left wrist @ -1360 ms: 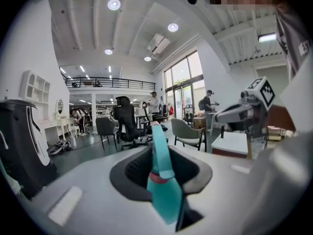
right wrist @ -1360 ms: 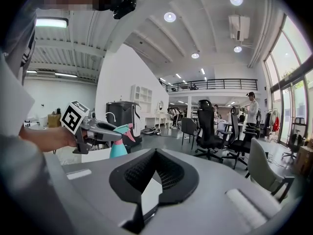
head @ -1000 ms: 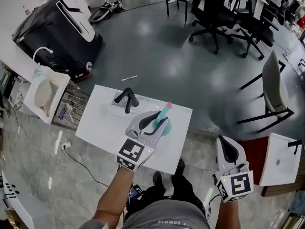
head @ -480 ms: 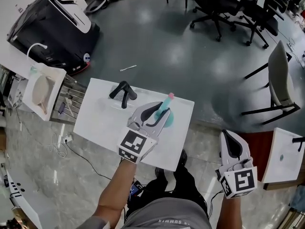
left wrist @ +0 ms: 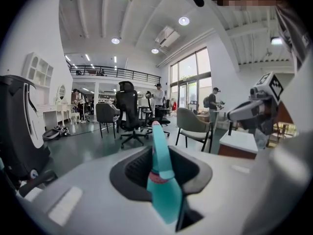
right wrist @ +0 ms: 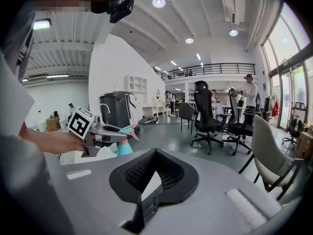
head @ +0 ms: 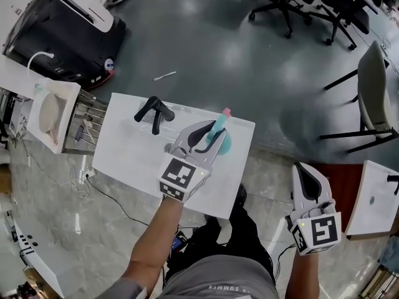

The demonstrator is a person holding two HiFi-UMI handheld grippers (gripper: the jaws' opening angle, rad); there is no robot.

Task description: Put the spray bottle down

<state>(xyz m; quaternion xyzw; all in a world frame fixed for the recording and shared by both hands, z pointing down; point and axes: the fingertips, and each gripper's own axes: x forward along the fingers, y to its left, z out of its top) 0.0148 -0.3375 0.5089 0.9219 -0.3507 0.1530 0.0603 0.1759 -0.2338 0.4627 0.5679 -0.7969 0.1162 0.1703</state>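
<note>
A teal spray bottle (head: pixel 221 139) with a pink nozzle stands upright in my left gripper (head: pixel 211 131), which is shut on its neck, over the right part of the white table (head: pixel 131 157). The bottle's base is hidden, so I cannot tell whether it touches the table. In the left gripper view the bottle (left wrist: pixel 164 190) rises between the jaws of the left gripper (left wrist: pixel 159 153). My right gripper (head: pixel 305 178) hangs off the table's right side over the floor, shut on nothing. The right gripper view shows the left gripper (right wrist: pixel 105 136) and the bottle (right wrist: pixel 123 145) to the left.
A black two-armed fitting (head: pixel 154 112) lies on a small grey tray at the table's back left. A black machine (head: pixel 62 17) and a white basin unit (head: pixel 47 114) stand left. Office chairs (head: pixel 293 5), a grey chair (head: pixel 374 86) and a small white table (head: pixel 374 198) are on the right.
My left gripper has sunk toward the table with the bottle still in it. My right gripper has dropped lower beside the table, jaws unchanged.
</note>
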